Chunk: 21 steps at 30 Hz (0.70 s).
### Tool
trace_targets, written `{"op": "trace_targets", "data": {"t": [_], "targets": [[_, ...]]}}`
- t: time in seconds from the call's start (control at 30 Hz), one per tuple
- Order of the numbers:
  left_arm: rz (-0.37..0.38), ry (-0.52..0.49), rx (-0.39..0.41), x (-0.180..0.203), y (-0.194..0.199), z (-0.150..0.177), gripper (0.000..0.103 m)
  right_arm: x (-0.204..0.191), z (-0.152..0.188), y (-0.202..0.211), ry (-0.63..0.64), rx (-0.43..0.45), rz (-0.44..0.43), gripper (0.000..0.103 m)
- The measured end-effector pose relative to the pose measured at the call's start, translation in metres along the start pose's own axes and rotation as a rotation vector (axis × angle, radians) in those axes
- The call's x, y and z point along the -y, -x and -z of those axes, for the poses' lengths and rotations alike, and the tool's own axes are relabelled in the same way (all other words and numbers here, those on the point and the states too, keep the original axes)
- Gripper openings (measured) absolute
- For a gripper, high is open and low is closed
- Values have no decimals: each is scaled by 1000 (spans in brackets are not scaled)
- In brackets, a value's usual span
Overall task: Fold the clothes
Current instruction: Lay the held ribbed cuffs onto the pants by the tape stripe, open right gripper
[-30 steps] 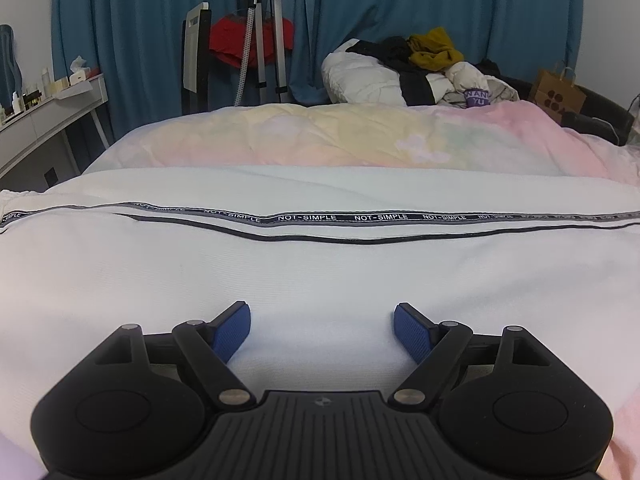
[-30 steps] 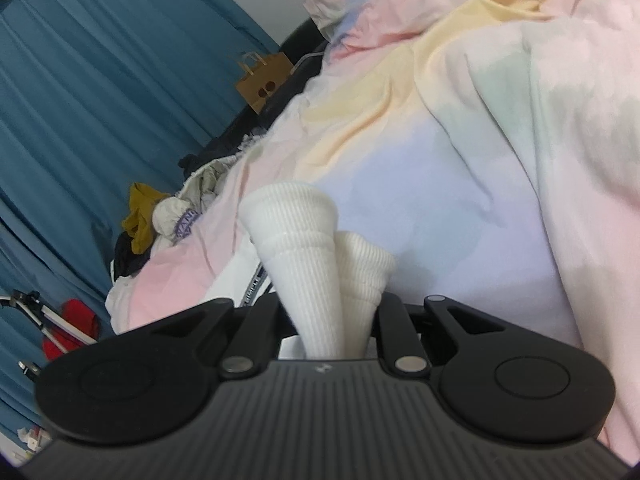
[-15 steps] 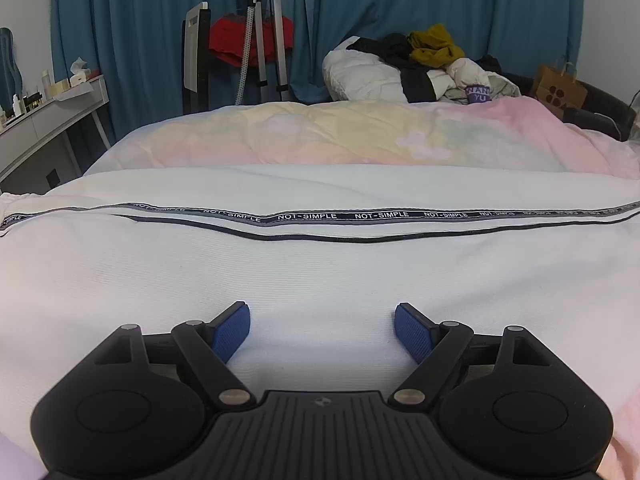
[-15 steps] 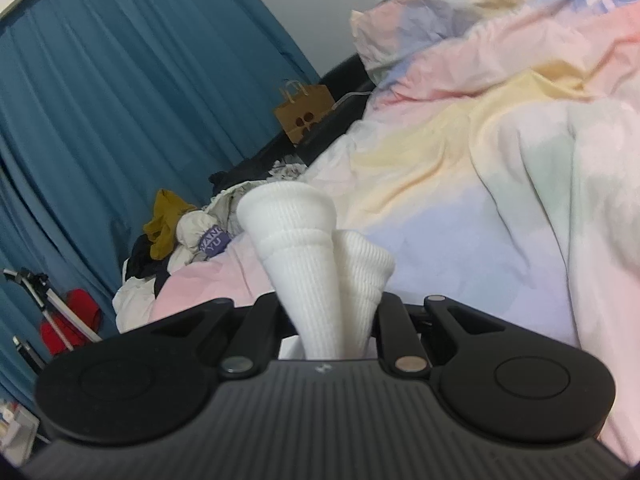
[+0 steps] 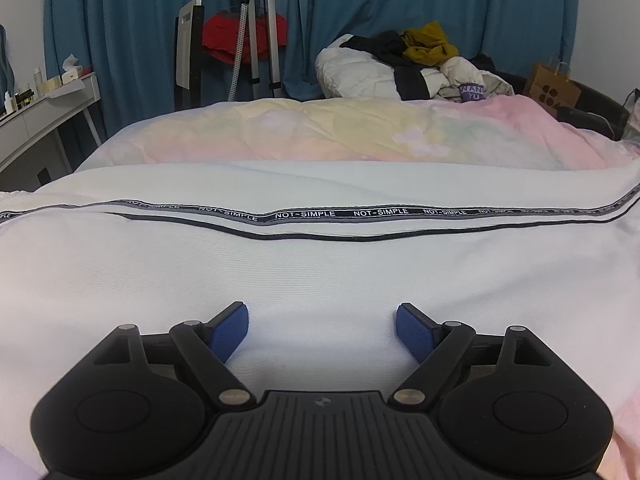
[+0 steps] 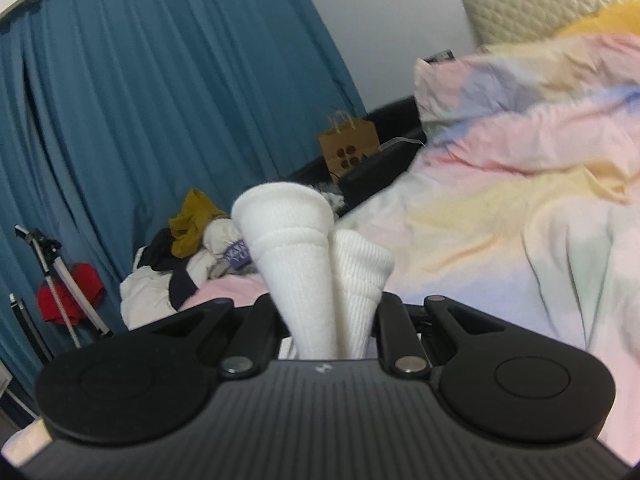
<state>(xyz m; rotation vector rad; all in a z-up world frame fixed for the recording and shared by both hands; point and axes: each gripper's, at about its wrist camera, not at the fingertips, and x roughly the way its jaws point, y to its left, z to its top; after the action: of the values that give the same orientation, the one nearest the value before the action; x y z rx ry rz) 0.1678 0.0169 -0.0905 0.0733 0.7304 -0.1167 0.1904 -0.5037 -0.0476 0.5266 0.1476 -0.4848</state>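
Observation:
A white garment (image 5: 320,264) with a black "NOT-SIMPLE" stripe lies spread flat across the bed in the left wrist view. My left gripper (image 5: 322,326) is open, its blue pads (image 5: 230,330) resting low on the white fabric. My right gripper (image 6: 326,316) is shut on a ribbed white cuff of the garment (image 6: 292,240), which bunches up between the jaws and is held up above the bed. The gripped part of the fabric hides the right fingertips.
A pastel duvet (image 5: 340,132) covers the bed (image 6: 520,220). A pile of clothes (image 5: 408,64) sits at the far edge. Blue curtains, a tripod (image 5: 260,28), a white desk (image 5: 44,108) at left and a paper bag (image 6: 348,148) stand behind.
My right gripper has lifted and tilted upward with the cuff, so the curtain and pillow now show. The left gripper has stayed still and open.

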Motion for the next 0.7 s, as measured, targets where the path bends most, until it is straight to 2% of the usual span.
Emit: {"op": "trace_targets", "data": {"t": [0.2, 0.4, 0.57, 0.7], "targets": [[40, 55, -2, -9, 5, -4, 83, -65, -16, 32, 100, 69, -61, 14], [99, 230, 17, -34, 22, -11, 83, -144, -6, 81, 223, 151, -180, 14], [155, 463, 56, -79, 51, -13, 83, -213, 43, 129, 367, 185, -332, 14], [297, 668, 28, -120, 63, -5, 83, -251, 119, 169, 525, 171, -489, 14]]}}
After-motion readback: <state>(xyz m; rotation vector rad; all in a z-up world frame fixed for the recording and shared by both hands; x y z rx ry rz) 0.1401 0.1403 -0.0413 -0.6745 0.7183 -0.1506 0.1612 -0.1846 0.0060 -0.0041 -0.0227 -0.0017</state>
